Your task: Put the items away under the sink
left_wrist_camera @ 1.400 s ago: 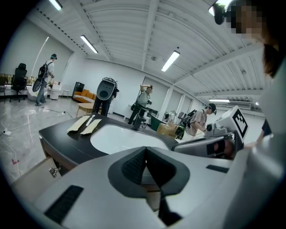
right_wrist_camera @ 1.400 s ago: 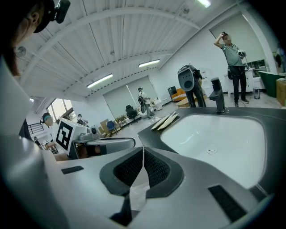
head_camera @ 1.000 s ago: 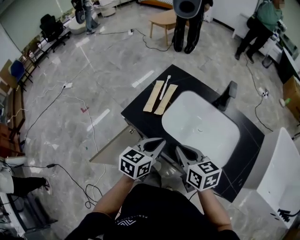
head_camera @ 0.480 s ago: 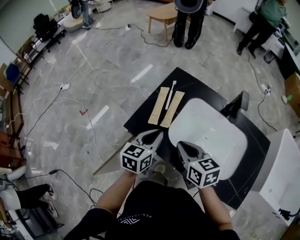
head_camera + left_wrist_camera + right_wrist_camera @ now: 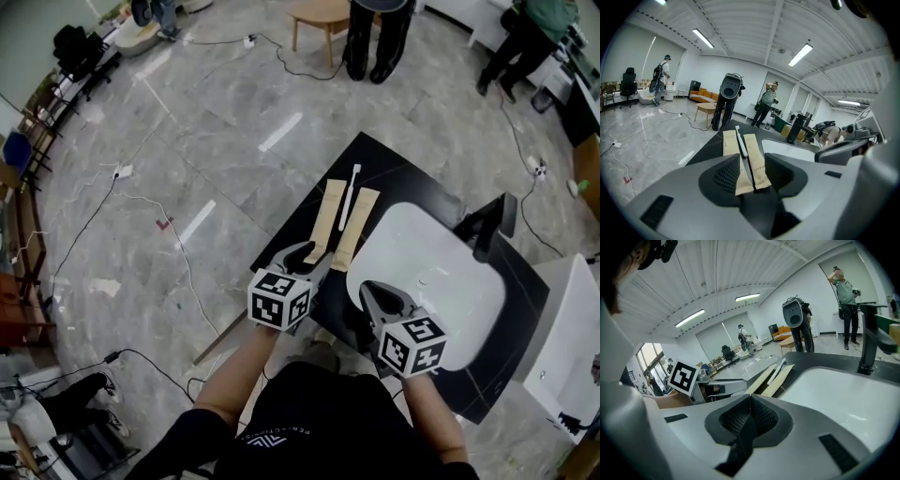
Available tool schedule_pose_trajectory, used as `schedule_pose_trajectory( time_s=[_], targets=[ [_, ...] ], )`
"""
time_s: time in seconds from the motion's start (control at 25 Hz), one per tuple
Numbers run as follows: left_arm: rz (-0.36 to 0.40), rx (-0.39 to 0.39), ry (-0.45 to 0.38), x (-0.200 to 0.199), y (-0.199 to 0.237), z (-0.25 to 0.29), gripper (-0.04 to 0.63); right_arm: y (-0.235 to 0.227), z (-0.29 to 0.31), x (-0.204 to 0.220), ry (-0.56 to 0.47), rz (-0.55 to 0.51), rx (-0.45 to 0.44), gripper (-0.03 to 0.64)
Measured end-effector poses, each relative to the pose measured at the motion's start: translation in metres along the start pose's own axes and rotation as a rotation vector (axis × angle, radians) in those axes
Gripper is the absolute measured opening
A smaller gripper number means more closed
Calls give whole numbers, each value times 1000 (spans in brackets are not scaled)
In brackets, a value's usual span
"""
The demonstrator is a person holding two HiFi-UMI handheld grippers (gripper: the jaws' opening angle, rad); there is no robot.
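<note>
Left gripper (image 5: 307, 259) nearer the packets (image 5: 327, 216) (long axes straight ahead), jaws apart, empty; right gripper (image 5: 373, 292) jaws together, empty.

We cannot read the print on the right packet (image 5: 753, 159). The left packet (image 5: 730, 143) has its near end behind the left gripper (image 5: 752, 176)'s jaw. In the head view, our left forearm (image 5: 234, 375) covers most of the cabinet door (image 5: 223, 340) under the tabletop (image 5: 394, 171).

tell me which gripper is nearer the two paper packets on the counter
Left. The left gripper is right at the near ends of the paper packets, which show between its parted jaws. The right gripper, jaws together, sits to their right by the sink.
</note>
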State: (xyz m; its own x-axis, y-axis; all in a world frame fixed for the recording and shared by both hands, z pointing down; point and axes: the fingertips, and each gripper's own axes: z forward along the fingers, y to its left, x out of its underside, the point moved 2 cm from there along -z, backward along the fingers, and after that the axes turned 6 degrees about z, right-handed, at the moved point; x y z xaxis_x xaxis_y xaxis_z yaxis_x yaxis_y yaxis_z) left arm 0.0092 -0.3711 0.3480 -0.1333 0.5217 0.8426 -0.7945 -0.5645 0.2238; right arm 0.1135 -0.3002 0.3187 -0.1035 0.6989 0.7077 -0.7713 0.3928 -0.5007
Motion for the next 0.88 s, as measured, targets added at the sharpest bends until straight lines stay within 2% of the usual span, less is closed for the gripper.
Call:
schedule_pose_trajectory(
  time_s=[0.4, 0.56, 0.88],
  targets=[
    [38, -61, 111, 6, 28, 36, 245, -10, 25, -9, 23, 55, 5, 37],
    [25, -50, 164, 12, 32, 47, 247, -13, 27, -11, 17, 72, 6, 37],
    [91, -87, 275, 21, 32, 55, 229, -17, 25, -15, -3, 97, 9, 37]
  ],
)
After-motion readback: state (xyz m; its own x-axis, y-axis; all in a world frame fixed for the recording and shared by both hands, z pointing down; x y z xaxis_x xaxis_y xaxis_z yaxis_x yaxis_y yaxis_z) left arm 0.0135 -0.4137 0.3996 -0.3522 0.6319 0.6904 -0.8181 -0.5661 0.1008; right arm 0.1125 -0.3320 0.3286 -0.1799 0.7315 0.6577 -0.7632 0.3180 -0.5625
